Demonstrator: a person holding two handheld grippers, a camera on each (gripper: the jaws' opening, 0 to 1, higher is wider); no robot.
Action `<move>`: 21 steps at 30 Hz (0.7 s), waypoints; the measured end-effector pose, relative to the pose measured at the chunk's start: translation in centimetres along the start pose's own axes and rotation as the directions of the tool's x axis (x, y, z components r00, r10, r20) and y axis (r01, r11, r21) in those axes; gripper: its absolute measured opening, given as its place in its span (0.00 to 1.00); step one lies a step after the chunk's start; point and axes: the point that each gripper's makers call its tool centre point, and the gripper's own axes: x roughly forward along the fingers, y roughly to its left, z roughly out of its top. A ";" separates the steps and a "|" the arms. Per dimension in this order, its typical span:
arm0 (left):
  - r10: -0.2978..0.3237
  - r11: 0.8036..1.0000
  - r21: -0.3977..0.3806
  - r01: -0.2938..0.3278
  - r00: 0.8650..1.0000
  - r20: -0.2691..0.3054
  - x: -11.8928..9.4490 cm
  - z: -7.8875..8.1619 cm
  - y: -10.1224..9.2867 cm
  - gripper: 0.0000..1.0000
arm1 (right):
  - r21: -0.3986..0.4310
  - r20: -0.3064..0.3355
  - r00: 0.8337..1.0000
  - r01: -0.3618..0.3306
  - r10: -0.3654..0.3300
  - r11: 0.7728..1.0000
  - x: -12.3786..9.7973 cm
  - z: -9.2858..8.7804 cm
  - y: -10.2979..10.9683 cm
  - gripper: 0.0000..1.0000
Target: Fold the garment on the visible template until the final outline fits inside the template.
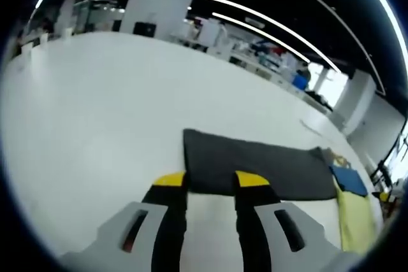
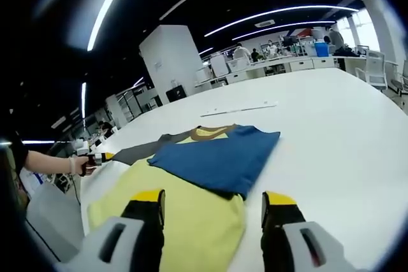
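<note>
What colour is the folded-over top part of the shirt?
Blue, lying over the yellow part; clearest in the right gripper view.

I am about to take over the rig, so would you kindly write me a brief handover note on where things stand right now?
Left gripper: open, empty, at the near edge of the dark grey template.
Right gripper: open, empty, above the yellow part of the garment.
Things: the garment lies on the white table, its blue part folded over the yellow; one end overlaps the template.
Done: some folding, it seems.
Left: most of the garment lies outside the template, so it needs more folding and a fit inside the outline.
</note>
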 end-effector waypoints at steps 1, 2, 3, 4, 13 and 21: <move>0.005 1.000 -0.015 -0.005 1.000 0.001 0.0 0.1 0.1 0.19 | -0.005 -0.005 1.000 -0.001 0.001 1.000 -0.1 -0.2 0.0 0.57; 0.010 1.000 -0.021 -0.010 1.000 0.002 0.0 0.1 0.4 0.16 | -0.006 -0.006 1.000 -0.001 0.001 1.000 -0.1 -0.3 0.0 0.57; 0.014 1.000 0.001 -0.014 1.000 0.002 -0.1 0.1 0.7 0.14 | -0.003 -0.008 1.000 -0.002 0.002 1.000 -0.1 -0.4 0.1 0.56; 0.020 1.000 -0.003 -0.020 1.000 0.002 -0.1 0.1 0.8 0.12 | 0.001 -0.006 1.000 -0.005 0.005 1.000 -0.2 -0.4 0.1 0.55; -0.047 0.990 -0.135 0.046 0.999 0.000 1.2 0.1 0.0 0.00 | 0.023 0.003 1.000 0.003 -0.003 1.000 -0.5 -0.5 -0.1 0.48; -0.268 0.958 -0.098 0.269 0.963 0.028 1.4 1.7 -7.2 0.00 | 0.030 0.007 1.000 -0.004 0.004 1.000 -0.7 -0.7 0.0 0.46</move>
